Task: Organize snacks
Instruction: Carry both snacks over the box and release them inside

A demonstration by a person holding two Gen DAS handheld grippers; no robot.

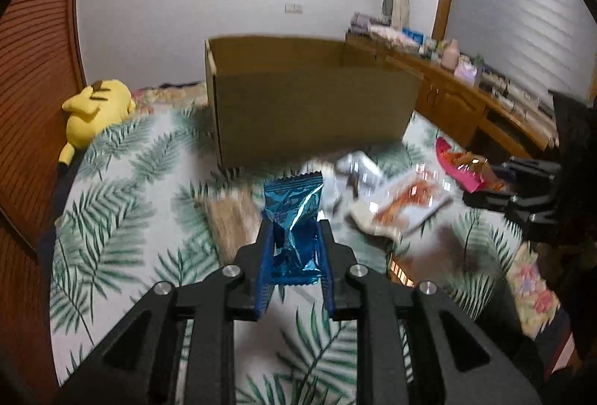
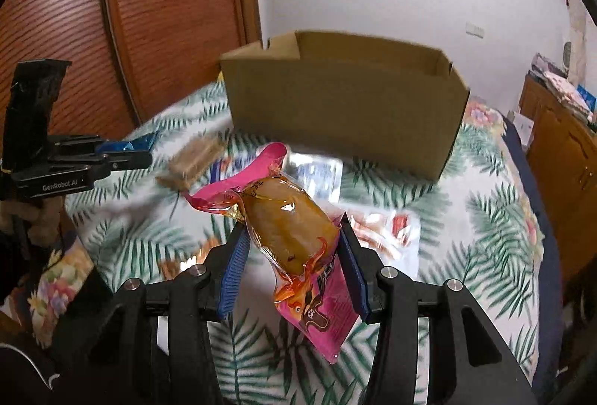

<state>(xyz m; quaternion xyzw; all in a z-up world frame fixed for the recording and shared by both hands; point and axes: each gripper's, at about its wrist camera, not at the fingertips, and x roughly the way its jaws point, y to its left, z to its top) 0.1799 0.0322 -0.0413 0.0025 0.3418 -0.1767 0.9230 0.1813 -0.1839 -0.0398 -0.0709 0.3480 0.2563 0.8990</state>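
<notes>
Up close from the left wrist, the left gripper (image 1: 294, 237) is clamped on a crinkled blue foil packet (image 1: 293, 218), which stands upright between the blue pads and is held off the bed (image 1: 123, 203). Ahead sits an open cardboard box (image 1: 309, 99) on the palm-leaf bedspread, its near wall facing the gripper and its top rim unobstructed. Between packet and box lies a strip of bare bedspread; to the right, a loose scatter of snack packets (image 1: 403, 199) (blurred, hard to tell apart). A yellow plush toy (image 1: 93, 106) lies at the bed's left edge against the wooden louvred panel (image 1: 33, 69). At far right the right gripper (image 1: 485, 184) carries a pink packet (image 1: 459, 162).

From the right wrist, the right gripper (image 2: 294, 248) is closed on that pink packet (image 2: 294, 240), tilted, with a brown snack showing through its clear window. The box (image 2: 343, 102) stands ahead, open side up, its right corner near the bed's edge. A brown wrapped bar (image 2: 194, 162) and a clear packet (image 2: 377, 229) lie on the bedspread between. The left gripper (image 2: 141, 153) hovers at left, well apart, the blue packet (image 2: 138, 142) in its grip.
</notes>
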